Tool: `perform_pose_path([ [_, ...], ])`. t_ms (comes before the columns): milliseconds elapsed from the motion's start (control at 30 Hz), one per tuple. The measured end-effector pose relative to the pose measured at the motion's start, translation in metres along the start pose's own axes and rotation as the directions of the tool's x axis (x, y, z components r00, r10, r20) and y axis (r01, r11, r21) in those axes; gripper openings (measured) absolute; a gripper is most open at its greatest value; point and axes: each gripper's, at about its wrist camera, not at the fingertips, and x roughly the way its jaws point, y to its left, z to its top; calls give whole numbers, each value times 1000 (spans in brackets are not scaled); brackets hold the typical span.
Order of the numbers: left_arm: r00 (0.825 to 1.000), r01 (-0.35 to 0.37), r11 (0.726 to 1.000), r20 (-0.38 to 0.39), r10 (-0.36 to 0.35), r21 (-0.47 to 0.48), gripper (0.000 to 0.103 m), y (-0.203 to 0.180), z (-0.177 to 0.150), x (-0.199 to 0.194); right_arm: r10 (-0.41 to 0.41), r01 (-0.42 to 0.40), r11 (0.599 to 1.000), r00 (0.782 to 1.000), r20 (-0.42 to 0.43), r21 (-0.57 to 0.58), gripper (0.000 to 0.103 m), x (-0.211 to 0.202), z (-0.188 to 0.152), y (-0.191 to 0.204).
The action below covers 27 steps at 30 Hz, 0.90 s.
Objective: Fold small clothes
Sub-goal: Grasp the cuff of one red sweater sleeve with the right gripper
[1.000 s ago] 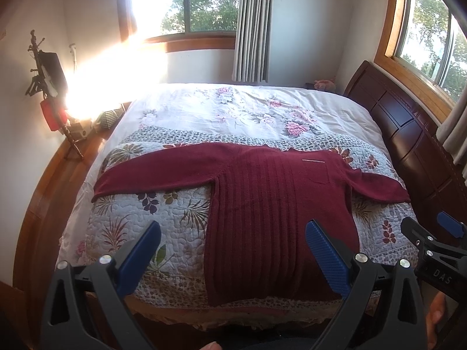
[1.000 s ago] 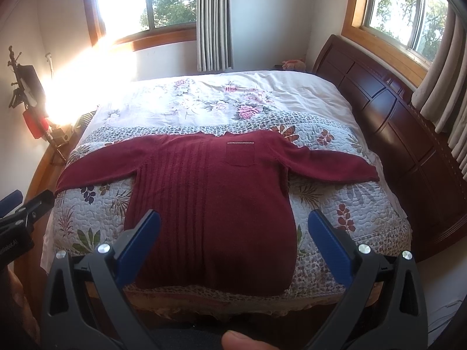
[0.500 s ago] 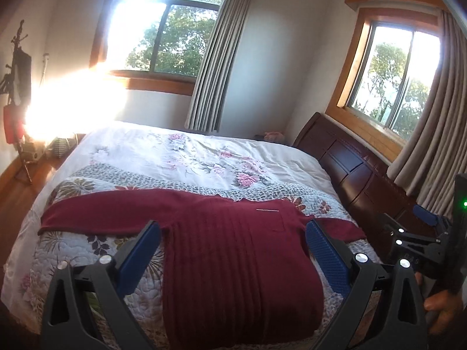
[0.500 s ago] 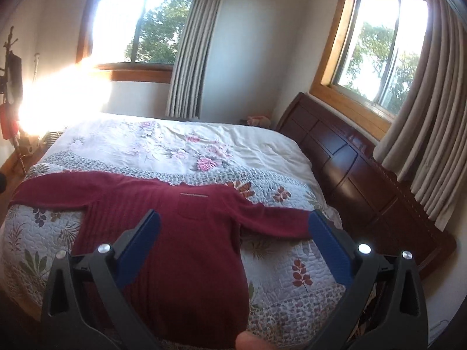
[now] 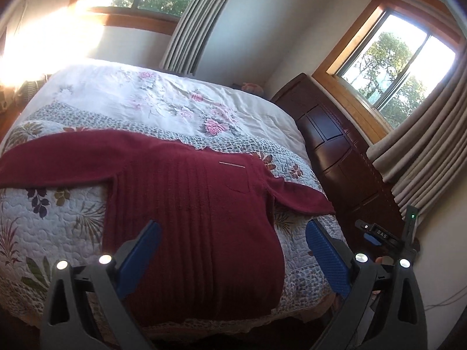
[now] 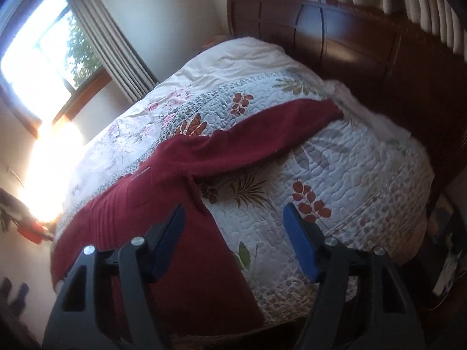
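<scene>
A dark red knit sweater (image 5: 192, 221) lies flat on the quilted bed, front up, both sleeves spread out sideways. Its right sleeve (image 6: 262, 134) reaches toward the headboard side. My left gripper (image 5: 233, 250) hovers open above the sweater's hem, blue pads wide apart, holding nothing. In the right wrist view my right gripper (image 6: 233, 233) is open too, tilted, above the sweater's right side edge (image 6: 163, 218) and the bare quilt. The right gripper's body (image 5: 379, 236) shows at the right of the left wrist view.
The floral quilt (image 5: 52, 221) covers the bed, with a pale flowered blanket (image 5: 163, 99) behind it. A dark wooden headboard (image 5: 335, 151) runs along the right. Windows and curtains (image 5: 192, 17) stand behind. Strong sun glare (image 5: 43, 38) fills the left.
Both grippers have swung toward the right side of the bed and tilted. The right gripper rolled and now looks at the right sleeve. The sweater has not moved.
</scene>
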Motion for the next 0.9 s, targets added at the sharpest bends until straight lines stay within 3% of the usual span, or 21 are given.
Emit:
perform_pose_path([
  [67,1000,-13,999,-18,12,-36,99,-3,-1,8,99,-94,985,995,-24,143,68,27,24,-44],
  [167,999,-36,997,-33,34,-71,99,-9,-2,20,222,-202,918,975,-19,341,69,72,58,-106],
  [267,997,-70,992,-37,66,-106,99,-14,0,27,257,-227,857,967,-2,462,69,114,91,-160],
  [367,993,-111,983,-43,106,-144,99,-20,4,31,313,-279,769,949,43,575,67,150,117,-209],
  [433,990,-136,977,-41,131,-163,99,-22,6,33,337,-308,721,938,75,620,62,172,131,-234],
  [500,987,-161,970,-41,156,-183,99,-25,7,33,367,-328,668,926,88,668,50,194,139,-256],
  [533,986,-169,966,-42,164,-194,99,-26,8,35,368,-327,652,925,92,684,50,203,143,-265],
  [633,985,-174,955,-36,171,-240,99,-27,7,36,373,-322,626,923,89,710,47,224,151,-281],
  [900,996,-83,915,0,91,-394,99,-25,-1,40,329,-252,648,944,35,718,43,257,165,-294],
])
